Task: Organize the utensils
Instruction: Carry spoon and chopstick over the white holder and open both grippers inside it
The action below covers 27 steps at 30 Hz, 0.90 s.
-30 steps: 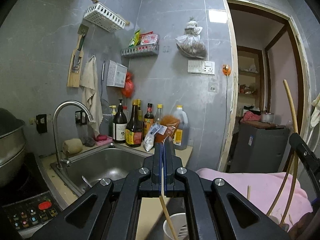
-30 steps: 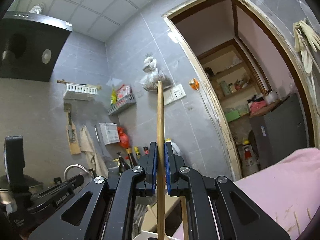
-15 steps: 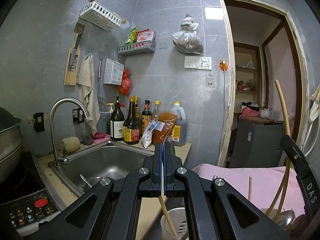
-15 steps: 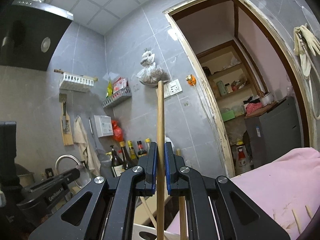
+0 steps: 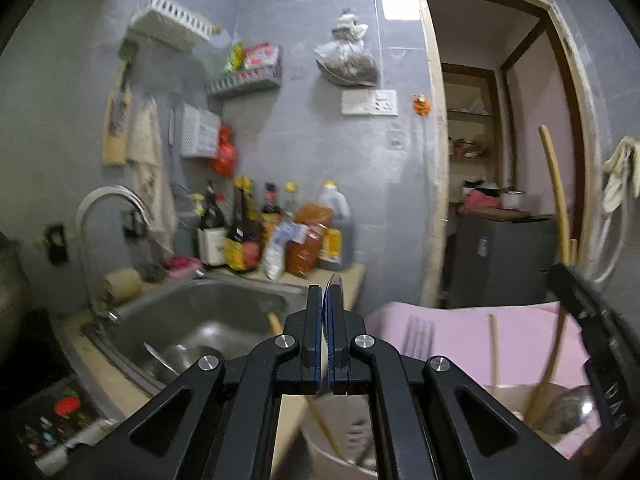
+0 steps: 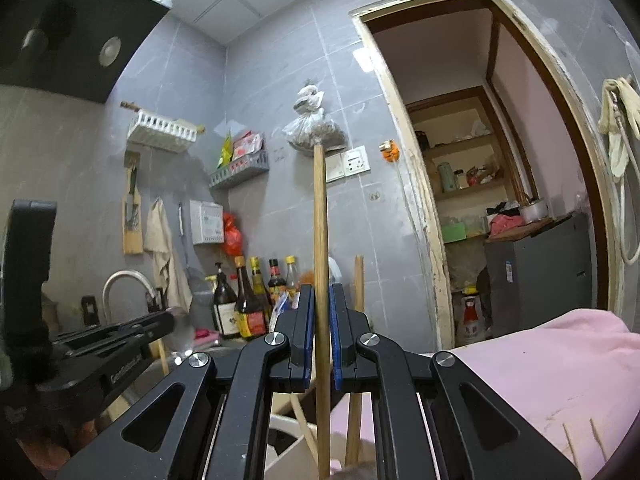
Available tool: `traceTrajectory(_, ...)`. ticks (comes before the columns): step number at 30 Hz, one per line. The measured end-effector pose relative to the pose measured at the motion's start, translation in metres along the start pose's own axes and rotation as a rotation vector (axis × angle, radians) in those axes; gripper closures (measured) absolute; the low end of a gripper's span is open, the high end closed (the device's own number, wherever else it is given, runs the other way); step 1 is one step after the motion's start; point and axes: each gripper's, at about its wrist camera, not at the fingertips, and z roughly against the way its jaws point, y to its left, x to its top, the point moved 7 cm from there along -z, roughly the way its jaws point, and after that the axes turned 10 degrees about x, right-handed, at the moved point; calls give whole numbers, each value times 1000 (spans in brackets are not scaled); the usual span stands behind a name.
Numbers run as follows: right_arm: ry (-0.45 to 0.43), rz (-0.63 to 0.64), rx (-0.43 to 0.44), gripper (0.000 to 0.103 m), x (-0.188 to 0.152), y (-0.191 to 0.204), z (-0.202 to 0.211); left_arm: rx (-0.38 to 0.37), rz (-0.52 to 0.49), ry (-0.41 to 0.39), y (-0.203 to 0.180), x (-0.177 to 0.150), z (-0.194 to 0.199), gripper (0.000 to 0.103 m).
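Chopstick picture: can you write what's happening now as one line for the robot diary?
left gripper: shut on metal utensil | right gripper: shut on upright wooden chopstick | white utensil holder: below left gripper

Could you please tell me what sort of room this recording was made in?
Most likely a small home kitchen: a steel sink with a tap, sauce bottles along the tiled wall, and a range hood overhead.

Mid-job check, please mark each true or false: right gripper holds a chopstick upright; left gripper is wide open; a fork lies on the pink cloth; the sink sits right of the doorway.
1. The right gripper holds a wooden chopstick upright. True.
2. The left gripper is wide open. False: its fingers are closed on a thin metal utensil.
3. A fork lies on the pink cloth. True.
4. The sink sits right of the doorway. False: left.
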Motion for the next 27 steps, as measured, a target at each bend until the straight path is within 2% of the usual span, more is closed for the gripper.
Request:
traceTrajectory(8, 52, 40, 24, 97, -6, 4, 11, -117, 135, 107, 8, -4, -3, 99)
traceTrajectory(12, 48, 41, 31, 95, -2, 2, 20, -143, 166, 109, 6, 3, 6, 95)
traceTrajectory(15, 28, 38, 31, 92, 8, -3, 30, -166, 168, 86, 2, 12, 18, 80)
traceTrajectory(16, 24, 38, 30, 89, 10, -4, 33, -174, 171, 74, 0, 15, 23, 75)
traceTrajectory(18, 10, 39, 26, 81, 18, -10, 41, -194, 171, 48, -4, 21, 33, 74)
traceTrajectory(22, -12, 49, 8, 78, 35, -23, 58, -229, 145, 10, -20, 34, 51, 64)
traceTrajectory(24, -20, 58, -3, 73, 43, -30, 68, -249, 133, -16, -29, 40, 62, 58)
traceTrajectory(26, -31, 68, -18, 58, 51, -38, 79, -267, 120, -39, -39, 45, 73, 49)
traceTrajectory(27, -41, 72, -27, 55, 56, -44, 87, -279, 115, -50, -44, 47, 77, 47)
